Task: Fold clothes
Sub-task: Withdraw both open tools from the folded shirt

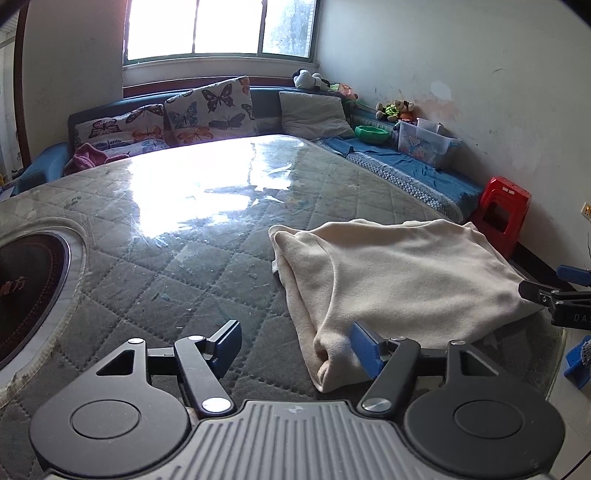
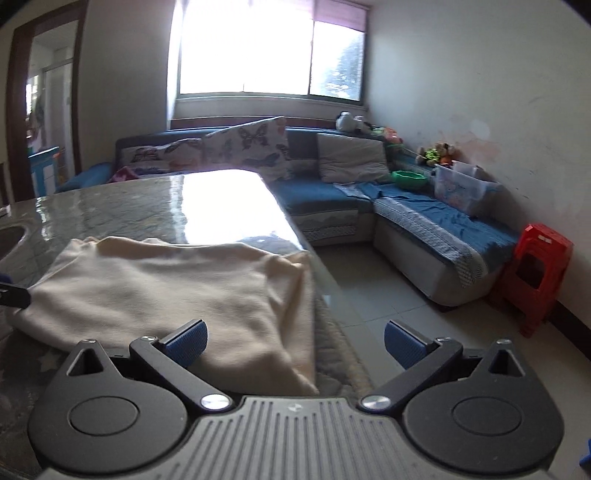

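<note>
Left wrist view: cream garment (image 1: pixel 399 273), partly folded, lies at table (image 1: pixel 155 258) edge. Likely soft, light, limp fleece; pinch near corners at doubled hem. Left gripper (image 1: pixel 295 347) open, right pad touching cloth. Right gripper (image 2: pixel 295 341) open, empty, astride near corner.

Setting: a home living room. A blue corner sofa (image 2: pixel 424 218) runs under a wide window (image 1: pixel 221 29), with butterfly-print cushions (image 1: pixel 210 110) and stuffed toys (image 1: pixel 395 109) on it. Nearby: clear plastic storage box (image 2: pixel 461 190), red plastic stool (image 2: pixel 535 280), tiled floor (image 2: pixel 369 295), glass-covered quilted worktop (image 1: pixel 166 258).
</note>
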Tool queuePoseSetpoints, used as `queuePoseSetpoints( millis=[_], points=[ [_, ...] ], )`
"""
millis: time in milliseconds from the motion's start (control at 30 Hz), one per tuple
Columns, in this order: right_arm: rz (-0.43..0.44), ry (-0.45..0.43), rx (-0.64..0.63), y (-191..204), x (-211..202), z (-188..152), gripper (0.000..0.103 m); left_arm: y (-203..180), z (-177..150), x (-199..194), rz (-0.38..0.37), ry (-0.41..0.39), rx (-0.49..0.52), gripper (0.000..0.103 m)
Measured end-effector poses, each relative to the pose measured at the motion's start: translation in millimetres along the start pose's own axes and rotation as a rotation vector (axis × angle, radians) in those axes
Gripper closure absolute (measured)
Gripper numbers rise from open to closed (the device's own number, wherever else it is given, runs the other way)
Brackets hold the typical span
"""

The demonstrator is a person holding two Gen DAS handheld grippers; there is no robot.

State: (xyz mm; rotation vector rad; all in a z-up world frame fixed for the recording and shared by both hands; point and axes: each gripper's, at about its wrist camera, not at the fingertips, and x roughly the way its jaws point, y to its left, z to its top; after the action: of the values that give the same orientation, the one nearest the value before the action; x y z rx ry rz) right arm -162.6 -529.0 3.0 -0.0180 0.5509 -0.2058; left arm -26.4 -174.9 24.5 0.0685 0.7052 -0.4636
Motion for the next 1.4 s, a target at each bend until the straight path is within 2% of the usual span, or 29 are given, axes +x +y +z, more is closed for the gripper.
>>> queuePoseSetpoints(
  millis=[67,467,633,1067,1400],
  points=[
    [-0.033,0.011,0.003,-4.2,3.0,-5.4,0.0,-1.3,-0.2,1.3,0.0,0.003,0.004,0.034],
    [-0.033,0.035,0.028,-17.1,3.3,-14.5,0.0,-8.1,-0.1,6.8,0.002,0.023,0.018,0.031],
    [-0.028,0.013,0.015,-15.3,-4.8,-10.4,0.0,-8.6,0.2,3.8,0.002,0.023,0.018,0.024],
    [0.096,-0.002,-0.045,20.0,-23.4,-4.8,0.0,-18.1,-7.3,-7.6,0.004,0.008,0.033,0.002],
    [0.173,0.007,-0.099,50.9,-32.6,-13.2,0.0,-26.6,-17.6,-20.3,0.02,-0.011,0.071,0.0]
  ],
)
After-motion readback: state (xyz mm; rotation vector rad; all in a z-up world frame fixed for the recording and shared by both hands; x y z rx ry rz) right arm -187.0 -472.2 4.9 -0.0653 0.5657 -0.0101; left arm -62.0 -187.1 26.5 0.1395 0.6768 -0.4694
